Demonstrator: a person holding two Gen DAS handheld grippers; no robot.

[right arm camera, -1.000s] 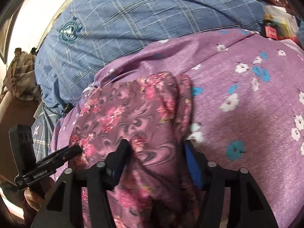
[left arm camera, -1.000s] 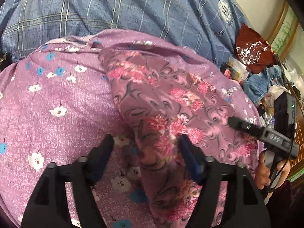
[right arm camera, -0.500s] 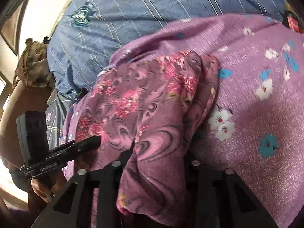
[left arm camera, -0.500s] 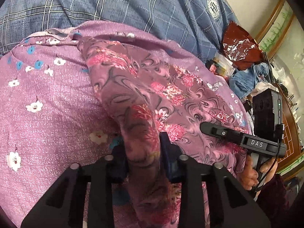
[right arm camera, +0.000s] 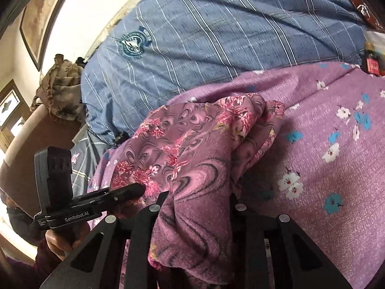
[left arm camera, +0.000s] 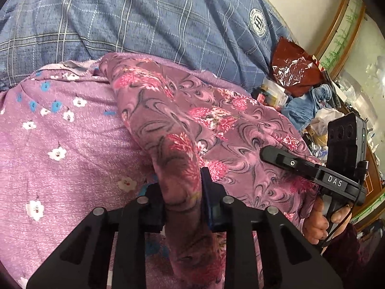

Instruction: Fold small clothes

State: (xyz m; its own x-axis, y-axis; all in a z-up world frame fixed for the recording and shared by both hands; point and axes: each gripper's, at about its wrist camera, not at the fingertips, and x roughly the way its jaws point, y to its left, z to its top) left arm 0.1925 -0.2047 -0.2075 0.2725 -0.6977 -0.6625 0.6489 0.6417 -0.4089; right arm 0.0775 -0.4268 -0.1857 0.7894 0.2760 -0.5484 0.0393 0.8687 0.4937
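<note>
A mauve garment [left arm camera: 192, 122] with pink flowers and dark swirls lies on a purple floral sheet [left arm camera: 60, 144]. My left gripper [left arm camera: 181, 190] is shut on the garment's near left edge, which bunches up between its jaws. My right gripper [right arm camera: 197, 204] is shut on the garment's [right arm camera: 197, 149] near right edge, and cloth drapes down over the jaws. Each gripper shows in the other's view: the right gripper [left arm camera: 267, 153] at the garment's right side, the left gripper [right arm camera: 138, 189] at its left side.
A blue checked quilt [left arm camera: 156, 16] lies behind the sheet [right arm camera: 324, 168]. A red plastic bag [left arm camera: 293, 69], small boxes and a blue cloth [left arm camera: 305, 106] crowd the right side. A brown patterned cloth [right arm camera: 62, 89] hangs on a wooden headboard at the left.
Both grippers were open around the garment's near edge a second ago. They have closed on it and lifted the edge, so the cloth now bunches between the jaws.
</note>
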